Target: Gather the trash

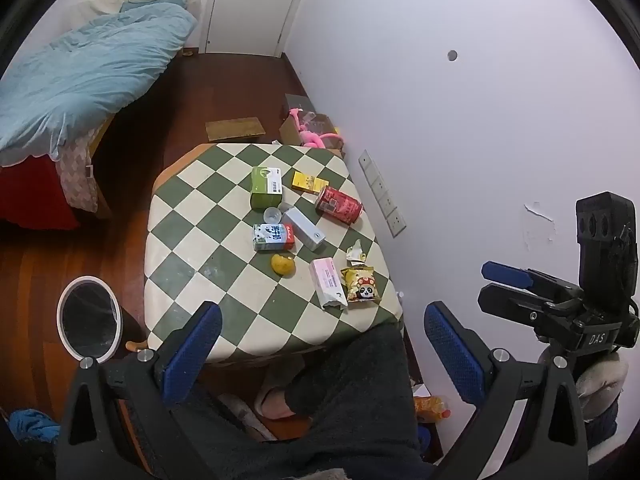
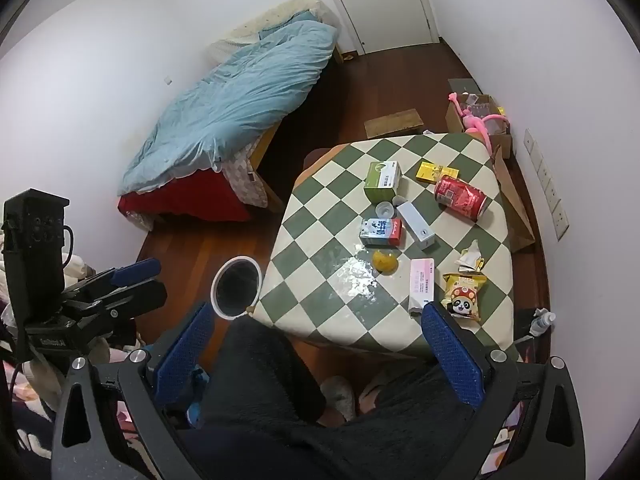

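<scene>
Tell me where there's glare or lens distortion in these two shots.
Right wrist view: a bright glare patch on the checkered table beside the orange. Left wrist view: the same table looks matte, no glare. Both views: fisheye bending curves the walls and door, with dark corners; focus is fairly sharp.

My left wrist camera looks steeply down from above my lap, the checkered counter point(image 1: 176, 248) toward 12 o'clock. My right wrist camera sits likewise, farther right. Both share counter, bed point(image 1: 80, 76) and bin point(image 2: 236, 286).
</scene>
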The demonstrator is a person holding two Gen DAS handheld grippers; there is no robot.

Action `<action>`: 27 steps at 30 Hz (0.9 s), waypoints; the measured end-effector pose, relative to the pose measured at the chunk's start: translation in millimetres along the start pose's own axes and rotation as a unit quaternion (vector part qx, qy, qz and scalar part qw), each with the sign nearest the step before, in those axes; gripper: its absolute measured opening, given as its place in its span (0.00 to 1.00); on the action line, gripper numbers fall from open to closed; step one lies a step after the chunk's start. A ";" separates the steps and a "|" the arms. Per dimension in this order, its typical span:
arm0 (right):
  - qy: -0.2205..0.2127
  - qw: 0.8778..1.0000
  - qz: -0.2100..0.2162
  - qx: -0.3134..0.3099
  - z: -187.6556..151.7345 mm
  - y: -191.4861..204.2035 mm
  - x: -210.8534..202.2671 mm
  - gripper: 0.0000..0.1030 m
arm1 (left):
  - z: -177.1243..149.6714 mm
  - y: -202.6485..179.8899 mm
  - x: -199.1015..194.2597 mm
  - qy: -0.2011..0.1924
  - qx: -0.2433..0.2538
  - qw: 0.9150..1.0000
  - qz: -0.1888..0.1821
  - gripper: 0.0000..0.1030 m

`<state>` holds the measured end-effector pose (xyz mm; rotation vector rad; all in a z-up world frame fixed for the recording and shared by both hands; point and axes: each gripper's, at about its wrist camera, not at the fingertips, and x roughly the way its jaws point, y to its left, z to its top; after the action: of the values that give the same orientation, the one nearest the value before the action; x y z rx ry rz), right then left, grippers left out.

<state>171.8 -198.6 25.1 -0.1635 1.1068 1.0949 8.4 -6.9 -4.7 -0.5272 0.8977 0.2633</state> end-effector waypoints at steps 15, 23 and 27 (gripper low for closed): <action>0.001 1.000 0.001 -0.009 -4.9 6.1 5.8 1.00 | 5.2 4.8 -2.3 -0.005 -0.004 1.000 -0.014 1.00; 0.007 1.000 0.004 -0.013 0.8 10.3 5.5 1.00 | 5.3 6.1 -2.4 -0.006 -0.003 1.000 -0.015 1.00; 0.007 1.000 0.004 -0.013 0.8 10.1 6.6 1.00 | 4.8 7.5 -3.2 -0.007 -0.004 1.000 -0.016 1.00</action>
<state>164.6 -189.0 24.2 -0.1869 1.1063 1.1163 6.4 2.0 -2.1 -0.5461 0.8750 0.2414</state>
